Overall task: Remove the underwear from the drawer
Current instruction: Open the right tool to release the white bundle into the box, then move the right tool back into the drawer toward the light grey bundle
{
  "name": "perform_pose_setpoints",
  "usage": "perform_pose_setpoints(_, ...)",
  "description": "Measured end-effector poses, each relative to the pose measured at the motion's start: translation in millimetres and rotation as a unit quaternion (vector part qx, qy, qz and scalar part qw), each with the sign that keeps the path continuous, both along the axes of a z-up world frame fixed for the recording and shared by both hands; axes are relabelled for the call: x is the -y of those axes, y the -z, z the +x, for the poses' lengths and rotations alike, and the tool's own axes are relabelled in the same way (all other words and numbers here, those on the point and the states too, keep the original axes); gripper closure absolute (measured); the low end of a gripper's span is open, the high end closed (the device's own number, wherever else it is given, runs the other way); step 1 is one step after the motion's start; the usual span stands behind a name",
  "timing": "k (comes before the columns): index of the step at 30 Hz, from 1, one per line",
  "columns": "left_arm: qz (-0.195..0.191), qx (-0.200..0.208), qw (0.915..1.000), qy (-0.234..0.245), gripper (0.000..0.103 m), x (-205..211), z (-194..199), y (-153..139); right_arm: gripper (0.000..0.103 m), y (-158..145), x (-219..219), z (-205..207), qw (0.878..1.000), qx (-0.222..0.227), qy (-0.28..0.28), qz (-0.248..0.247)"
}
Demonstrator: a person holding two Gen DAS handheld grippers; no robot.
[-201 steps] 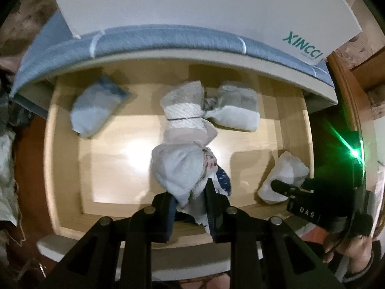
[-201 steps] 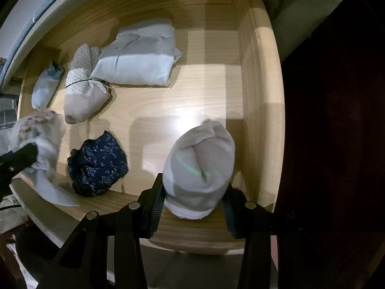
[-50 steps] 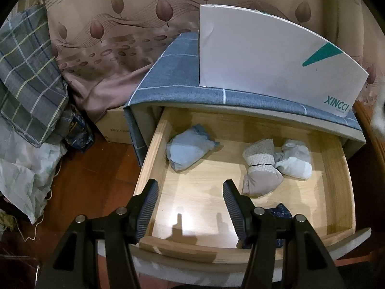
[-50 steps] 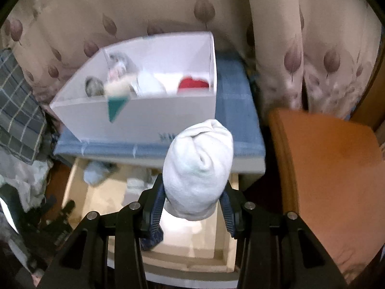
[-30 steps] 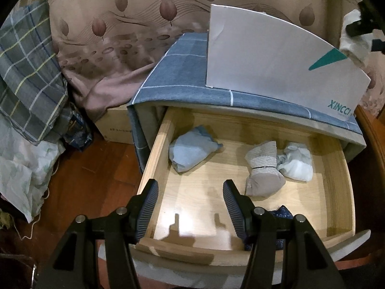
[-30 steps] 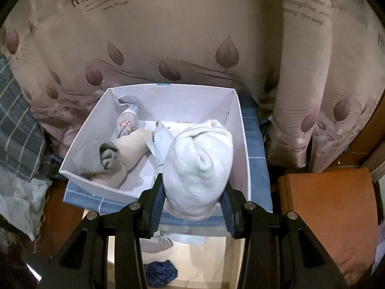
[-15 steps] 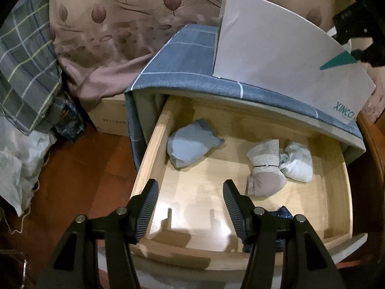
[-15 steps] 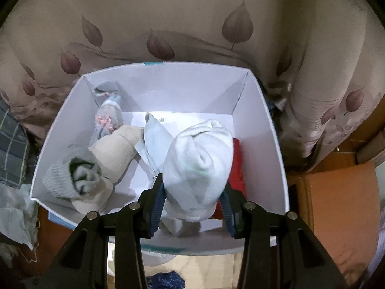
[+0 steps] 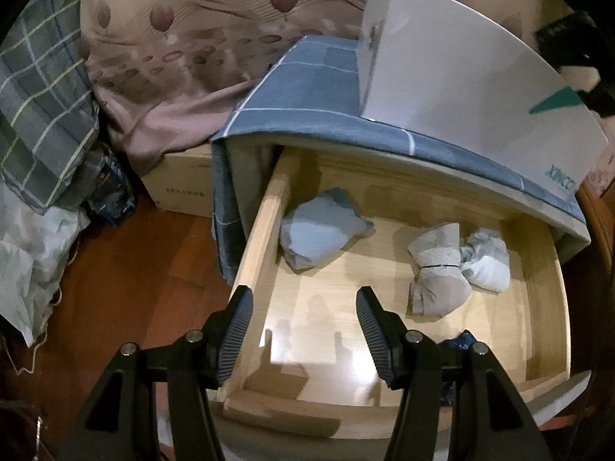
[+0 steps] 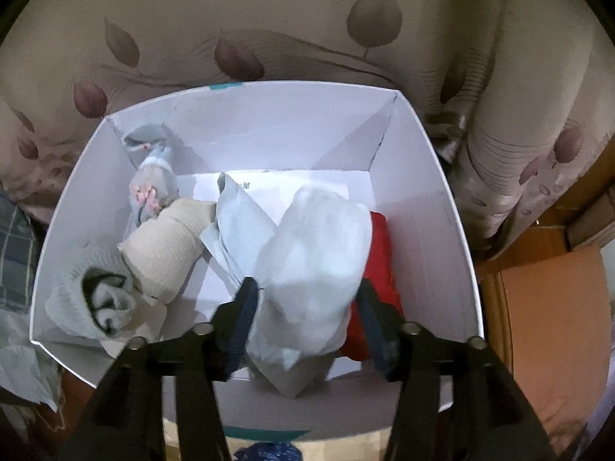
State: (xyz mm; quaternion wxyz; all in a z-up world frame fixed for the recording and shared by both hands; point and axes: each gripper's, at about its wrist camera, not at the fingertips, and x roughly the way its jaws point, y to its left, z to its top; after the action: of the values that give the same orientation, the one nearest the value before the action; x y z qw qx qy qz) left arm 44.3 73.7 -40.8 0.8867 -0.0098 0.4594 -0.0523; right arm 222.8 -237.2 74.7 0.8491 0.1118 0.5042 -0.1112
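My right claw [image 10: 305, 315] is opening, releasing the white bundle [image 10: 315, 269] into the box [image 10: 246, 130] below; my left claw [image 9: 303, 326] hangs spread, empty.

— How many bundles lie in the open drawer [image 9: 265, 226]?
— Four: a light blue one [image 9: 319, 226], a beige one [image 9: 438, 284], a white-grey one [image 9: 486, 261] and a dark blue one [image 9: 457, 340], partly hidden.
— And in the white box [image 10: 434, 176]?
— Six pieces: a grey-pink roll [image 10: 152, 180], a beige roll [image 10: 169, 246], a grey-white roll [image 10: 92, 296], a pale blue cloth [image 10: 238, 226], a red item [image 10: 380, 253] and a white roll [image 10: 315, 269].
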Motion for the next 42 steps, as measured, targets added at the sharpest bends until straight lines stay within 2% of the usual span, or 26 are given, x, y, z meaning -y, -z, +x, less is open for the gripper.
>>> perform_pose_setpoints(6, -0.009, -0.001, 0.9999, -0.005, 0.046, -3.2, 0.6, -0.4, 0.049, -23.2, -3.1, -25.6, 1.000, 0.029, -0.004, 0.003)
perform_pose_setpoints(10, -0.014, 0.000, 0.9999, -0.006, 0.046, -1.1, -1.4, -2.7, 0.046, -42.8, -8.9, -63.2, 0.998, 0.051, -0.015, 0.015)
perform_pose_setpoints(14, -0.001, 0.013, 0.9999, -0.004, 0.046, 4.4, -4.8, -6.7, 0.044, -42.8, -17.0, -101.1, 0.999, 0.043, -0.024, 0.019)
perform_pose_setpoints(17, 0.011, 0.018, 0.9998, -0.002, 0.046, 5.7, -6.2, -10.9, 0.044, -29.9, -21.0, -129.7, 0.999, 0.030, -0.024, 0.021)
perform_pose_setpoints(22, 0.005, 0.034, 0.9994, -0.008, 0.046, -0.8, -11.7, -20.5, 0.044, -1.1, -26.3, -163.0, 0.999, 0.007, -0.016, 0.027)
perform_pose_setpoints(28, -0.001, 0.028, 0.9995, -0.017, 0.046, -6.1, -8.2, -20.6, 0.044, 29.4, -44.1, -175.4, 0.999, -0.004, -0.038, 0.019)
perform_pose_setpoints(34, 0.007, 0.029, 0.9994, -0.020, 0.046, -7.7, -8.5, -18.5, 0.044, 63.3, -65.0, -165.9, 0.993, -0.013, -0.116, 0.000)
perform_pose_setpoints(42, 0.015, 0.013, 0.9995, -0.024, 0.046, -5.3, -5.2, -8.0, 0.044, 114.9, -72.4, -144.6, 0.974, -0.035, -0.215, -0.064)
